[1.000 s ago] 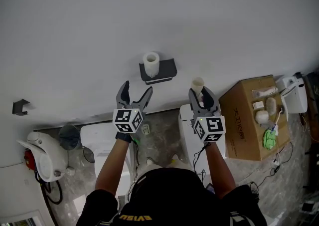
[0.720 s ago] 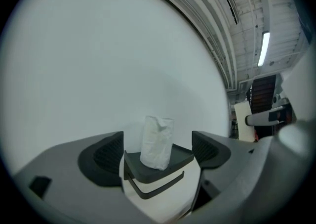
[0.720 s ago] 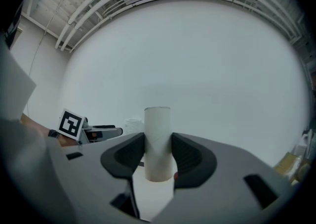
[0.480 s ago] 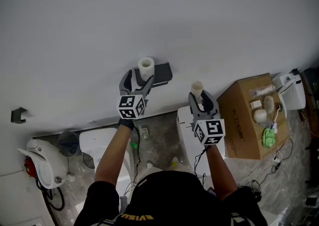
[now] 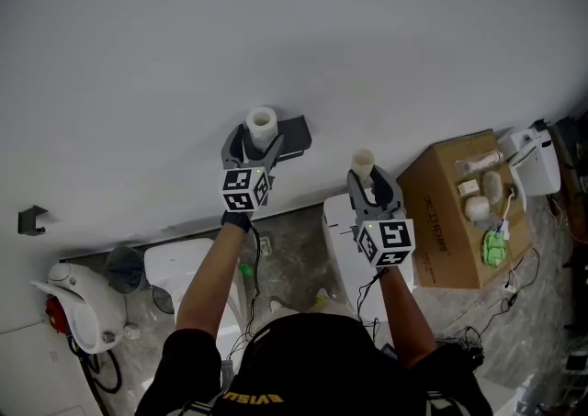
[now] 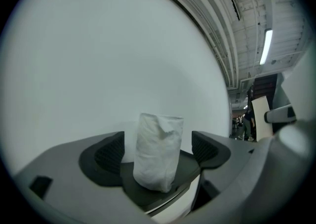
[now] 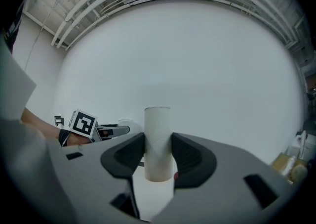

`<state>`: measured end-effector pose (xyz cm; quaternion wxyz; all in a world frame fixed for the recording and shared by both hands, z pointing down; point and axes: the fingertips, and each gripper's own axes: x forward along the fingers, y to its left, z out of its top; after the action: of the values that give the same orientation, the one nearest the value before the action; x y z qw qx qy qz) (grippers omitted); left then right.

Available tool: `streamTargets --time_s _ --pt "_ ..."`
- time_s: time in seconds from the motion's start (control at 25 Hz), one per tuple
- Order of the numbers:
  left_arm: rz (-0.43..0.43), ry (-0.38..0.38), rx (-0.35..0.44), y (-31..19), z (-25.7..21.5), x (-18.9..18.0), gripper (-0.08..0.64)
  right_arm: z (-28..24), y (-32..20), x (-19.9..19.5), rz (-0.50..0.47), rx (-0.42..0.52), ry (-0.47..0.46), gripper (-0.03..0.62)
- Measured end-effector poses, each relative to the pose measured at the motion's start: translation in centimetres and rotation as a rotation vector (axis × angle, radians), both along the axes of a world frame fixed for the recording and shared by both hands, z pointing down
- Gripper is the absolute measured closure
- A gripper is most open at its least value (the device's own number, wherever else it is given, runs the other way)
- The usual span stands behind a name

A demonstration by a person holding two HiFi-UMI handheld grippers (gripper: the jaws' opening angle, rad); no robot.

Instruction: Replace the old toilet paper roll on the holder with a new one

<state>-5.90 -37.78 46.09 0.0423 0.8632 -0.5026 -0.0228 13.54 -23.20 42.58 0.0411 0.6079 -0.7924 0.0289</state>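
In the head view, the left gripper (image 5: 255,142) is straddling a white paper roll (image 5: 262,120) standing on the dark wall holder (image 5: 296,134); the right gripper (image 5: 367,175) is holding a bare tube (image 5: 364,161) upright, off to the right. In the left gripper view, the jaws are standing apart, clear of the roll's sides. In the right gripper view, the jaws are pinching the tube.

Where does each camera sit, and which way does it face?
Head view: on the head, looking down; both arms, left hand-held gripper, right hand-held gripper.
Left gripper view: on that gripper, facing wall; open jaws flank paper roll.
Right gripper view: likewise; jaws clamp white tube.
Shared: head view also shows roll and tube.
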Motion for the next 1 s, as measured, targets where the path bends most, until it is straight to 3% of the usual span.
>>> streamTargets --time_s 0.36,0.56,1.0 --pt "0.015 -0.011 0.012 0.0 -0.4 0.5 0.133 -0.1 0.1 -0.1 -0.001 0.002 -0.004 0.42" --pt "-0.018 -0.03 0.023 0.0 -0.3 -0.2 0.282 -0.2 0.3 -0.2 -0.001 0.004 -0.009 0.42" --pt "0.002 -0.029 0.034 0.9 -1.2 0.0 0.288 -0.7 0.7 -0.2 0.004 0.017 -0.005 0.42"
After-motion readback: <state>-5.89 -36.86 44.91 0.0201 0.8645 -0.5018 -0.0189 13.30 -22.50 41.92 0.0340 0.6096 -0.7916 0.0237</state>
